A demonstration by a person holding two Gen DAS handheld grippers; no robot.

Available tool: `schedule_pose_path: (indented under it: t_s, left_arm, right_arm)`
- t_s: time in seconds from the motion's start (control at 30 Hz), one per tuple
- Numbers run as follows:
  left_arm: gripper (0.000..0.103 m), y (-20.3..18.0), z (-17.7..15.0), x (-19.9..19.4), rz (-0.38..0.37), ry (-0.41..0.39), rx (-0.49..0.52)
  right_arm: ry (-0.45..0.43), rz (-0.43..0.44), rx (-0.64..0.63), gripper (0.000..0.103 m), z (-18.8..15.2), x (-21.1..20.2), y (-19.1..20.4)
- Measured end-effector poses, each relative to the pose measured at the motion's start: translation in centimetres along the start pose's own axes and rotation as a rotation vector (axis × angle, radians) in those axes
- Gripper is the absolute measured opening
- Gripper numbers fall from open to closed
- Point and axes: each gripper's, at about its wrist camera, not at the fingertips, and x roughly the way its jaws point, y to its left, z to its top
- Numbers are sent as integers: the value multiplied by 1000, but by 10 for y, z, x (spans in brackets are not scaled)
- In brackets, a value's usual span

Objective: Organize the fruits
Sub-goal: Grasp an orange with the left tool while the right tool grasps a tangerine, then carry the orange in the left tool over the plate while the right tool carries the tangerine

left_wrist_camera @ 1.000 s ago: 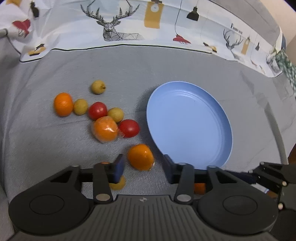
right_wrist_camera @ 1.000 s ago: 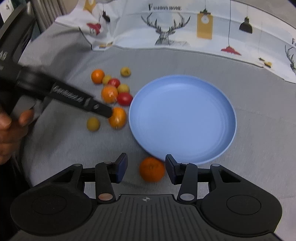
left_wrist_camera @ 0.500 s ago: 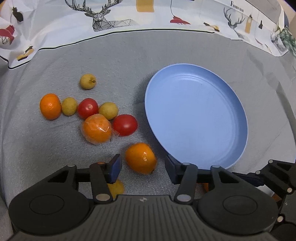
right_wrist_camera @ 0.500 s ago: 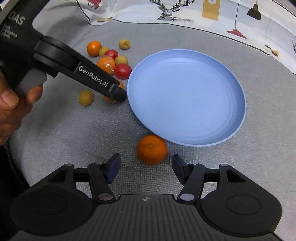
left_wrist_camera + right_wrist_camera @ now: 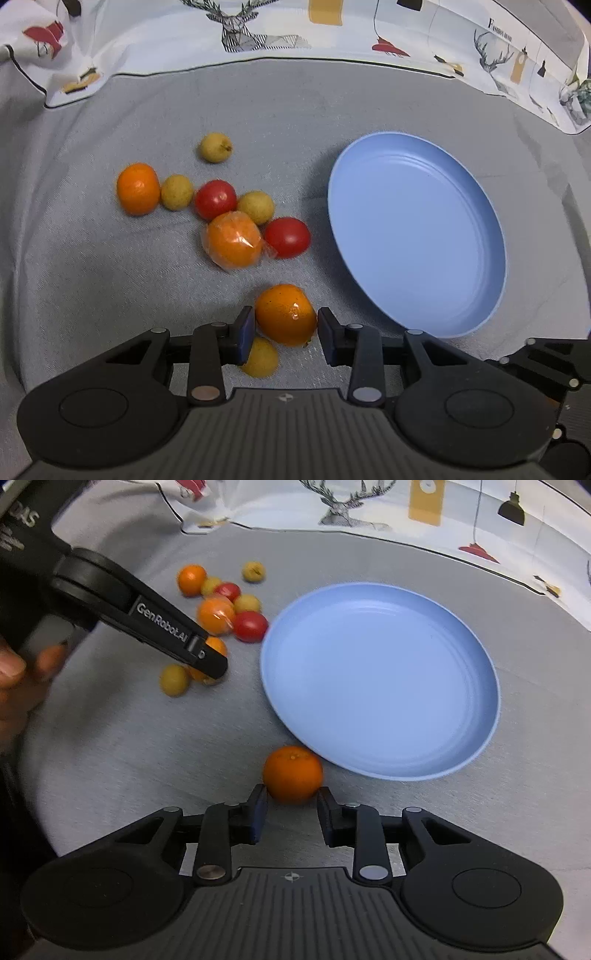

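Already each gripper brackets an orange: the left gripper (image 5: 285, 326), jaws just closing, seems to pinch its orange (image 5: 286, 314), a yellow fruit (image 5: 260, 357) just under its left finger; the right gripper (image 5: 290, 812), also narrowing, flanks an orange (image 5: 293, 774) without clear contact. Off-centre squeezes could roll either fruit away from the empty blue plate (image 5: 480, 746) beyond the fingertips.

White lettering "GenRobot.AI" runs along the black finger arm of the left gripper (image 5: 208, 664) in the right wrist view; on its body at the top left corner, partly cut off, stand the letters "DAS". In the left wrist view the patterned cloth (image 5: 498, 33) behind the desk bears the printed words "FASHION HOME" beside a deer drawing.
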Motion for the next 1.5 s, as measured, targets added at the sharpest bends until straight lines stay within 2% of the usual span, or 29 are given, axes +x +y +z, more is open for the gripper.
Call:
schedule_pose_path:
  t_s: [0.23,0.3,0.37,0.5,0.67,0.7,0.77,0.87,1.13,1.37,1.5]
  left_arm:
    - [41,-6,-3,4,17,15,27]
    - [41,-6,-2,5,20,13,29]
    - [42,-7,0,6,20,13,30]
    - [43,-8,0,7,22,10,30]
    - [43,-8,-1,6,20,1,30]
    - [43,-8,-1,6,21,1,31]
    - [42,-8,-1,6,27,0,33]
    - [40,-8,-2,4,26,-6,26]
    - [39,-8,-4,-10,41,-59,28]
    - [39,-11,-8,-40,122,-203,39]
    - [39,-19,-5,-47,110,-264,41]
  right_arm:
    - [16,23,15,31,1,2,3]
    - [6,29,27,36,3,1,3]
    - [-1,22,37,46,5,1,2]
    - [-1,9,42,48,9,5,5]
    - [28,-25,28,48,11,15,11]
    - [30,-33,18,47,12,16,13]
    - [23,-49,1,38,12,16,14]
    - [7,-39,11,37,13,12,13]
    - [-108,9,-21,37,20,-22,19]
    - [-244,-53,-41,37,53,-58,-5]
    - [-282,-93,9,37,57,-55,-31]
